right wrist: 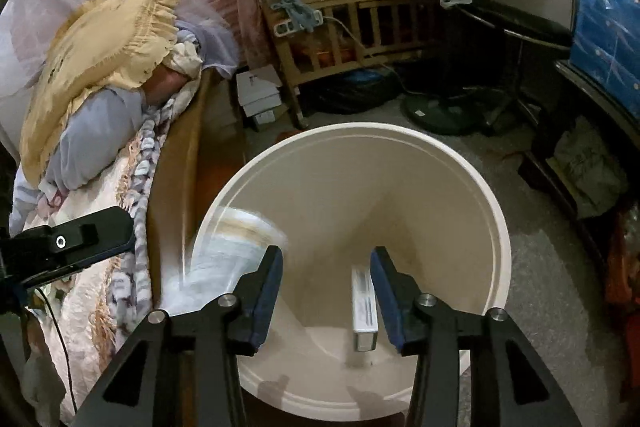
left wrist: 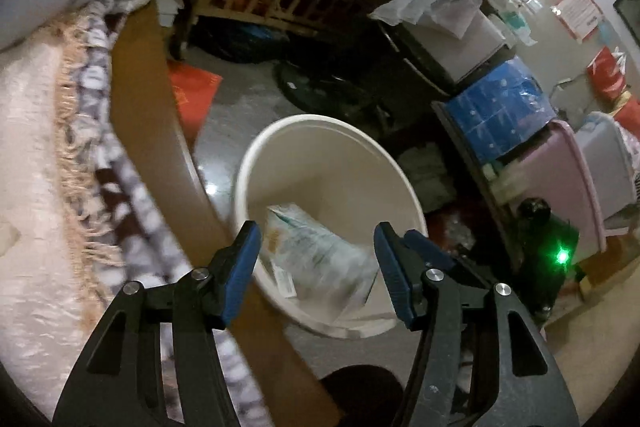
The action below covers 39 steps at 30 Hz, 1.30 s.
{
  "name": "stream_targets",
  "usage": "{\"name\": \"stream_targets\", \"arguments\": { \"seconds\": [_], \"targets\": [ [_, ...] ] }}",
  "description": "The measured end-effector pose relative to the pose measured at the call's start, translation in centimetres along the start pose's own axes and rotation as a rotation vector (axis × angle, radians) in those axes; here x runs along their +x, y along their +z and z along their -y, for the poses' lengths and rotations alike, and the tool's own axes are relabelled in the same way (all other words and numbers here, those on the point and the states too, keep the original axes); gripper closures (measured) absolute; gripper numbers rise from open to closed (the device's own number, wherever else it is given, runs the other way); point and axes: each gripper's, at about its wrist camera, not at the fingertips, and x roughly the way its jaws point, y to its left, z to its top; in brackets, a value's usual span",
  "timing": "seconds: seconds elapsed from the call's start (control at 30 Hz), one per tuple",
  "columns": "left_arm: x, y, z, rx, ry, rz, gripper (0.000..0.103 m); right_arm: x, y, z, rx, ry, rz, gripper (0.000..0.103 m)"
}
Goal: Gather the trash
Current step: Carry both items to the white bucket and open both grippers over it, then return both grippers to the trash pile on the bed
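Open jaws over bucket (right wrist: 460, 163) (box (right wrist: 365, 307) inside)

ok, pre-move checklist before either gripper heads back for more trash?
1. Right gripper let go: ok. Fingers apart, the small box hangs loose between them, blurred.
2. Box over the white bucket: ok, it is inside the rim.
3. Left gripper empty: ok. Fingers apart, nothing between the pads.
4. Plastic wrapper in the bucket: ok in the left wrist view. In the right wrist view a blurred bag shows at the rim's left side; settled or not, cannot tell.
5. Bucket upright beside the bed: ok.
6. Trash left on the bed: cannot tell, little of it shows.
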Motion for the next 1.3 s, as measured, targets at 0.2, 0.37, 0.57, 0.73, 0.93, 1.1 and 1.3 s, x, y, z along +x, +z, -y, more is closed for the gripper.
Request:
{"name": "stream_targets", "arguments": {
  "seconds": [0.2, 0.37, 0.57, 0.73, 0.93, 1.1, 1.3],
  "targets": [
    [-3.7, -1.3, -1.6, 0.051, 0.165, 0.062, 0.044, 0.6, -0.5, -1.4, -0.024, 0.015, -0.026, 0.059],
    [-7.1, -3.1, -4.0, 0.075, 0.313, 0.114, 0.044, 0.5, -0.7, -4.0, -0.074, 0.038, -0.032, 0.059],
    [-11.4, -4.9, -7.5, 0.044, 0.418, 0.172, 0.044, 0.2, -1.0, -9.0, -0.138, 0.089, -0.031, 0.053],
    [-14.8, -6.1, -9.5, 0.042, 0.513, 0.215, 0.044, -0.3, -1.3, -13.7, -0.205, 0.144, -0.024, 0.049],
    [-19.1, -7.8, -11.6, 0.019, 0.585, 0.255, 0.044, -0.2, -1.9, -19.1, -0.274, 0.207, -0.032, 0.047],
    [-22.8, -9.0, -13.7, -0.03, 0.628, 0.285, 0.044, -0.2, -3.1, -23.8, -0.344, 0.276, -0.05, 0.045],
    [-27.5, -10.9, -16.8, -0.066, 0.695, 0.315, 0.044, -0.4, -4.6, -28.9, -0.425, 0.359, -0.068, 0.042]
  ]
}}
